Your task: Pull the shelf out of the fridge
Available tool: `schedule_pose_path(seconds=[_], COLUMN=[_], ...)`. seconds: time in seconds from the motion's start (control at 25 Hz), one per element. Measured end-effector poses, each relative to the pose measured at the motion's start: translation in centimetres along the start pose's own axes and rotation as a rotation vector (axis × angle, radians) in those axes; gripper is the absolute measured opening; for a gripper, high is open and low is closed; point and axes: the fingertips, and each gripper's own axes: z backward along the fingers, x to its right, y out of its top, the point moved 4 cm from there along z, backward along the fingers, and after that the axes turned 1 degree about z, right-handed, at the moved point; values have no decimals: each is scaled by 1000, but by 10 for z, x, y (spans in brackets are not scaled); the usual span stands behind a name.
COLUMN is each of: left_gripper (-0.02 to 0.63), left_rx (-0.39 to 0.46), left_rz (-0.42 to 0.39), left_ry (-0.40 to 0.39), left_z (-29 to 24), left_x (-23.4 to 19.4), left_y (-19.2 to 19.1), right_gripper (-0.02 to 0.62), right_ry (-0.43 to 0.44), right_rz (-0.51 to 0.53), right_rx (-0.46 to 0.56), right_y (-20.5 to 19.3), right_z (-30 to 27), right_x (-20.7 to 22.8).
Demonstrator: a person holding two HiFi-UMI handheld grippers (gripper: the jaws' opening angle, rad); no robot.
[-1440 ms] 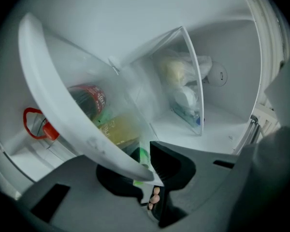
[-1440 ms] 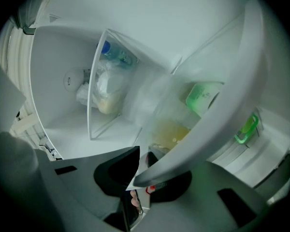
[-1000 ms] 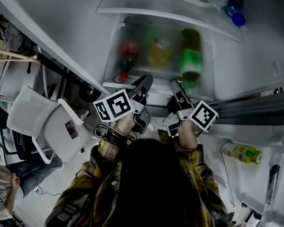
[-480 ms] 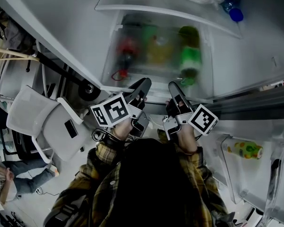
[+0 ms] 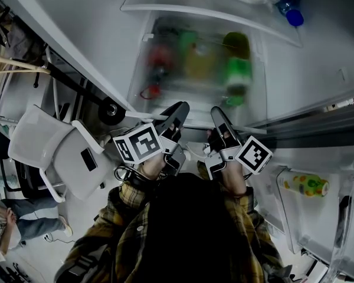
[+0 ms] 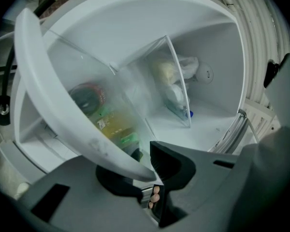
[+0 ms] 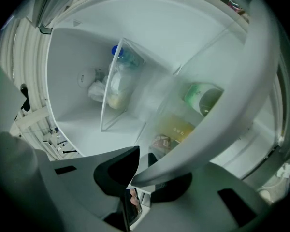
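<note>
Left gripper [image 5: 178, 108] and right gripper [image 5: 217, 112] sit side by side at the near edge of the shelf [image 5: 196, 119]. Each pair of jaws is pinched narrow on its white front rim [image 6: 63, 105]. I see the shelf low in the fridge [image 5: 318, 81], under the upper shelf [image 5: 165, 7]. Through its frosted pane I make out a red bottle [image 5: 159, 61], a yellow bottle [image 5: 196, 58] and a green bottle [image 5: 238, 69].

On my left a white plastic chair [image 5: 50, 152] stands on the pale floor [image 5: 85, 220], a wooden rack [image 5: 15, 69] and a black bar with a wheel [image 5: 110, 109] lie beyond it, and a person in jeans [image 5: 23, 226] sits at the lower corner.
</note>
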Motion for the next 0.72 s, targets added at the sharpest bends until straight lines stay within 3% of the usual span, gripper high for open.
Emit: schedule_pose_path(seconds=[0.72], left_gripper=[74], left_rx=[-11], left_rz=[2], left_ry=[13], left_z=[15], left_x=[2], left_y=[-13], right_gripper=[75], right_ry=[4], right_rz=[-9], right_rx=[-9], right_y=[-10], right_z=[15], right_x=[-5])
